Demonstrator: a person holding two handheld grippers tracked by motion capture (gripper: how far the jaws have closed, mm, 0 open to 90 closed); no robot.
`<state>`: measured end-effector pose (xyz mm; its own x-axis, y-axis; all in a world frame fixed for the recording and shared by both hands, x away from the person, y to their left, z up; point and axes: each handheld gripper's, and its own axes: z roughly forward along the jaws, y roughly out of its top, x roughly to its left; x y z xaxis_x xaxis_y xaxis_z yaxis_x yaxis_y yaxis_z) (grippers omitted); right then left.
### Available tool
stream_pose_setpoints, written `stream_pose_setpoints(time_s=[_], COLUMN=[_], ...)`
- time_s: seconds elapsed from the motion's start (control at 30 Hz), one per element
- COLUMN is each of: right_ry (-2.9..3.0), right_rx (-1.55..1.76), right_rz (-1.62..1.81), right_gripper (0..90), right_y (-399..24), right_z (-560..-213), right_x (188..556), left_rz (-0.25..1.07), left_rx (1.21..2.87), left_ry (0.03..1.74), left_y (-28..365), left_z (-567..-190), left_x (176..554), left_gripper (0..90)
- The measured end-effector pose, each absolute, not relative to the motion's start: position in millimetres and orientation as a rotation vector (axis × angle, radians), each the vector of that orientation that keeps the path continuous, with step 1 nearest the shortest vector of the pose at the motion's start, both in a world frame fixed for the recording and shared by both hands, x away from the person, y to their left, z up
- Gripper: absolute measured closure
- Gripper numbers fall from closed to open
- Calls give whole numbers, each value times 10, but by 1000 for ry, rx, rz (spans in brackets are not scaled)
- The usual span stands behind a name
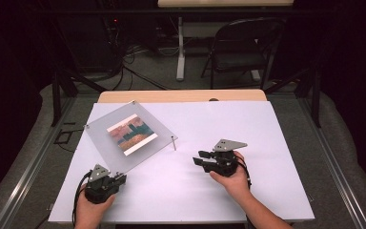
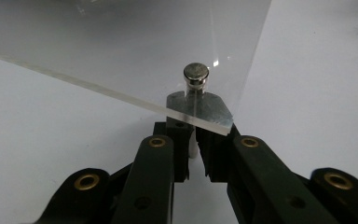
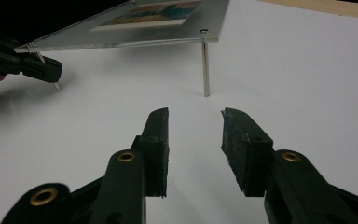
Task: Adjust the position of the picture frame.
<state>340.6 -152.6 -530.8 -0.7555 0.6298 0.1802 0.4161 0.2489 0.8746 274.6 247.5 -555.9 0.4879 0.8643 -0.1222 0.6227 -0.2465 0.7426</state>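
A clear acrylic plate point(image 1: 104, 143) stands tilted on thin metal posts on the white table, with a colourful picture point(image 1: 131, 133) under it. My left gripper point(image 1: 120, 179) is at the plate's near corner. In the left gripper view its jaws point(image 2: 193, 149) are shut on the corner post point(image 2: 192, 145) just under the plate edge, below the round screw cap point(image 2: 196, 74). My right gripper point(image 1: 198, 159) rests to the right of the plate, open and empty point(image 3: 195, 135), and faces another post point(image 3: 205, 65) at the plate's right corner.
A white sheet point(image 1: 195, 191) covers the table, whose wooden edge point(image 1: 181, 95) shows at the back. Beyond the table, a folding chair point(image 1: 245, 47) and cables sit on the floor. In the right gripper view, the left gripper point(image 3: 42, 67) is at the far left.
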Motion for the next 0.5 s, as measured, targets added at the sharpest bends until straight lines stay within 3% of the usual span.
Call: stream_pose_setpoints(time_s=[0.27, 0.5], right_ry=[2317, 2350], right_rx=[981, 976], right_rz=[1516, 1483], right_gripper=[610, 623], right_y=[-1505, -1453], right_z=[-5331, -5358], right_x=[3399, 3441], left_rz=[322, 357], left_rx=[1923, 1873], left_ry=[1258, 1260], left_y=[2527, 2579], left_z=[-5566, -5490], left_x=[2772, 2739], left_gripper=[851, 855])
